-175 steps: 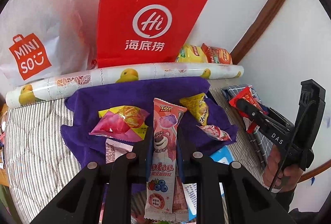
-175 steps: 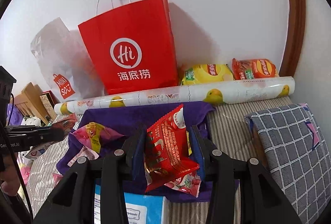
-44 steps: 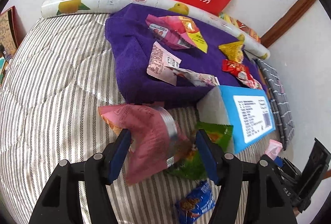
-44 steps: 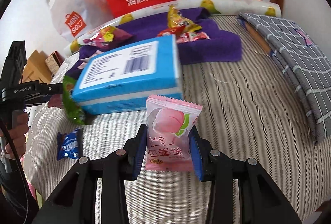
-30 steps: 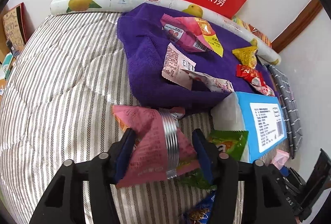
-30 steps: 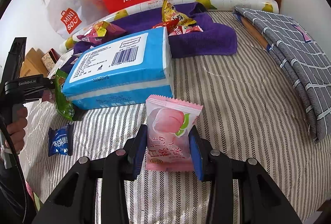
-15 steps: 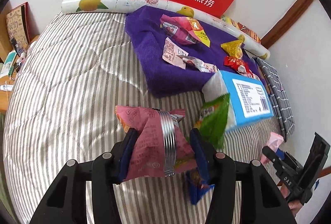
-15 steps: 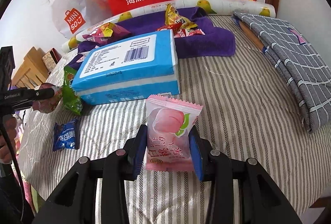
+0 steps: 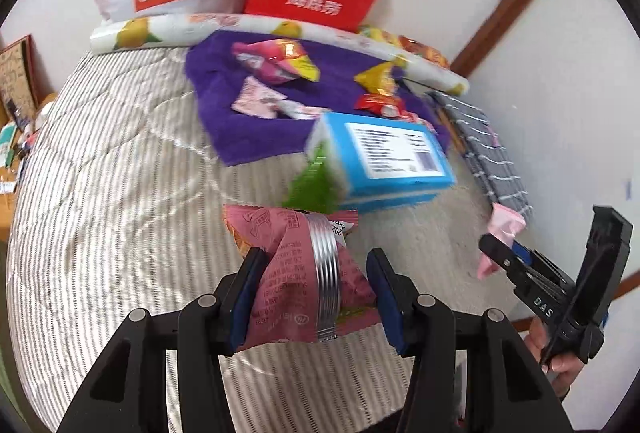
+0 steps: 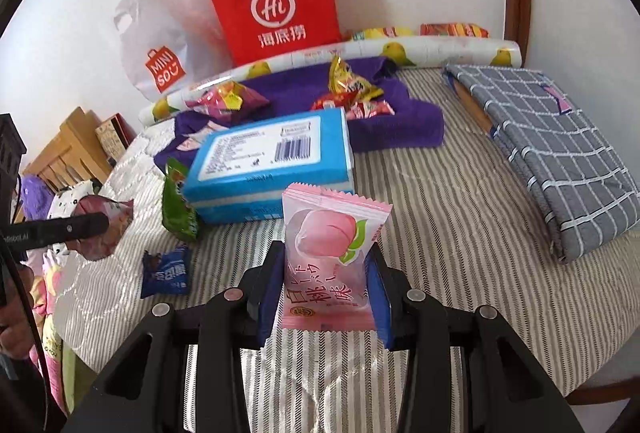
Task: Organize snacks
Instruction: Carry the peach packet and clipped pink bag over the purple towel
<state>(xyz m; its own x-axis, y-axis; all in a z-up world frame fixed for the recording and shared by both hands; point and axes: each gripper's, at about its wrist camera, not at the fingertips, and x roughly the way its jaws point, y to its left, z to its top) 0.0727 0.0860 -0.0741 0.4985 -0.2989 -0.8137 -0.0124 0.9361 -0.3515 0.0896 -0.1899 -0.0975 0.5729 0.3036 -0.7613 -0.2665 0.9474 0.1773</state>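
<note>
A striped bed (image 10: 460, 233) carries a purple towel (image 10: 400, 129) strewn with snacks and a blue tissue pack (image 10: 272, 157) in front of it. Held above the bed, the left gripper (image 9: 316, 285) has its jaws clamped on a dusky-pink snack packet (image 9: 288, 265), crumpled, with a silver crimped seam. The right gripper (image 10: 326, 285) has its jaws pressed on a pale pink peach-print packet (image 10: 328, 253), upright and flat. A small blue packet (image 10: 166, 271) lies on the bed beside a green one (image 10: 178, 205).
</note>
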